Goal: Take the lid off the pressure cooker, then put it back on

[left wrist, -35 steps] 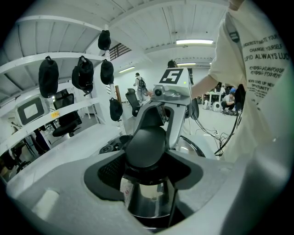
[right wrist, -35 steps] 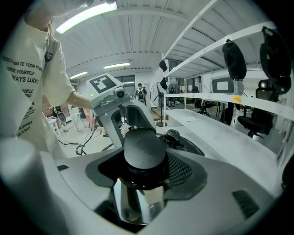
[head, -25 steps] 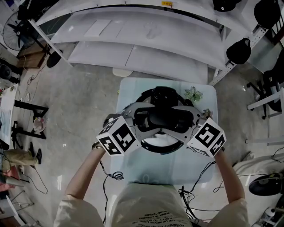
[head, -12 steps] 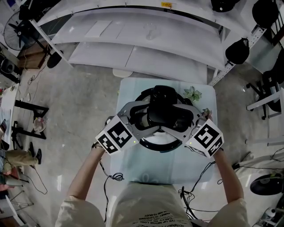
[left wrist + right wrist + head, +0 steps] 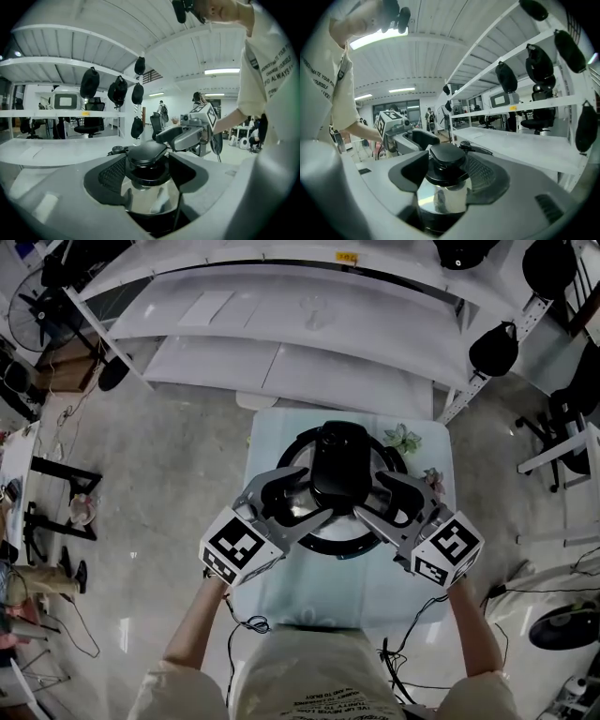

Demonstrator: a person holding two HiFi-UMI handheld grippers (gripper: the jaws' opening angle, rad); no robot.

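The pressure cooker point(image 5: 302, 532) stands on a small glass table point(image 5: 281, 589). Its steel lid is on top, with the long black handle point(image 5: 337, 470) pointing away from me. My left gripper point(image 5: 305, 499) flanks the handle from the left and my right gripper point(image 5: 375, 497) from the right. Both stand wide, tips close to the handle. In the left gripper view the black knob point(image 5: 147, 154) sits between the jaws with small gaps. In the right gripper view the knob point(image 5: 446, 159) also lies between the jaws, which are closing slightly. Neither gripper's pads press on it.
A small artificial plant point(image 5: 405, 439) sits at the table's far right corner. White shelves point(image 5: 309, 343) run behind the table, with dark helmets point(image 5: 492, 351) hanging at the right. Cables point(image 5: 248, 620) dangle at the table's near edge.
The black handle, earlier lying crosswise between the grippers, now points away from me. Both grippers have rolled and drawn back a little, and their marker cubes sit lower in view.
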